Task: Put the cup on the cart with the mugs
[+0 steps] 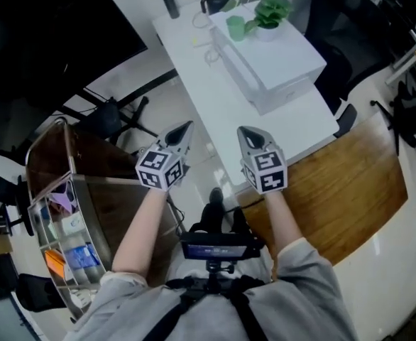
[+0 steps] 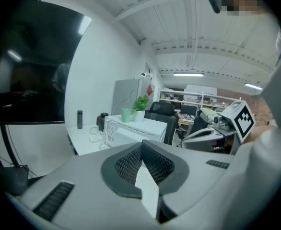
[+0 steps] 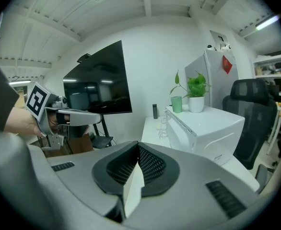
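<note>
Head view: left tongs (image 1: 185, 128) and right tongs (image 1: 243, 131) are closed, empty; one green cup (image 1: 236, 28) stands on one white box (image 1: 282, 66).

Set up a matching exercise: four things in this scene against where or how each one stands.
1 green cup
2 black kettle
3 cart
4 left gripper

A shut, empty
B atop the white box, beside the plant
C on the white table, beyond the box
D off the table, at the head view's left

Pairs: 1-B, 2-C, 3-D, 4-A
</note>
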